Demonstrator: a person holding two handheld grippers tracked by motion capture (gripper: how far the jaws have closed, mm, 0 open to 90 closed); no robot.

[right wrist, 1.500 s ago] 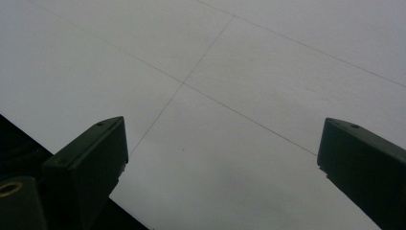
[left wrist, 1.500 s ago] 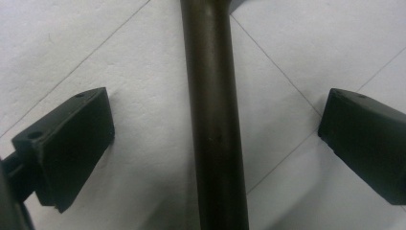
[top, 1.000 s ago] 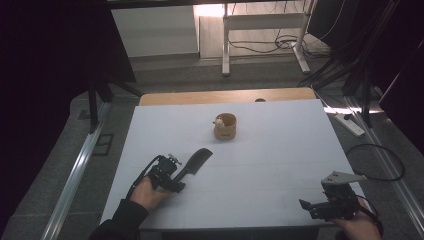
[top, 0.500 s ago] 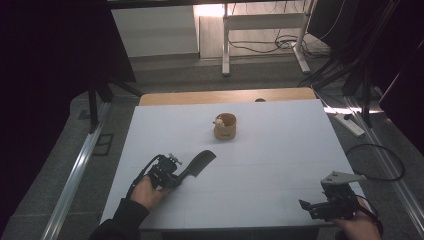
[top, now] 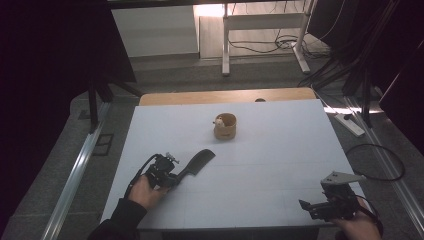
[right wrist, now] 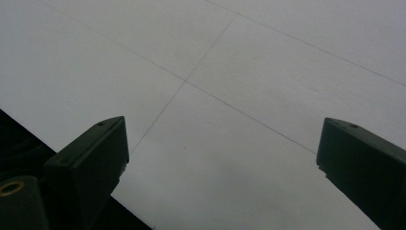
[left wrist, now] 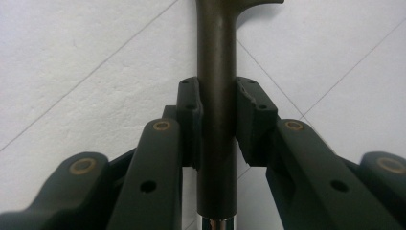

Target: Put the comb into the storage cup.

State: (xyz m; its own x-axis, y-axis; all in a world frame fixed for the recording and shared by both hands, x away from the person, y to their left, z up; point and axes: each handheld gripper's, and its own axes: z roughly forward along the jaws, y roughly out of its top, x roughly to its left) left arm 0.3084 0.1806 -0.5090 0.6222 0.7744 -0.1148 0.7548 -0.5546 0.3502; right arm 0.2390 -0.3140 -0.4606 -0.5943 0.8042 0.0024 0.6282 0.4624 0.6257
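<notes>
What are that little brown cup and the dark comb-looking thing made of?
The cup looks like wood or bamboo: tan, matte, banded. The comb seems dark plastic or horn: its handle has a smooth, dull brown sheen. Neither is certain.

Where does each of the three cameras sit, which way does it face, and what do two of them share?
High view: above the near edge, looking forward and down on the white table; both hands and grippers enter below.
Left gripper view: rides the left gripper, jaws clamping the dark comb.
Right gripper view: rides the right gripper, jaws apart over the table.
Shared: the comb, high and left.
</notes>
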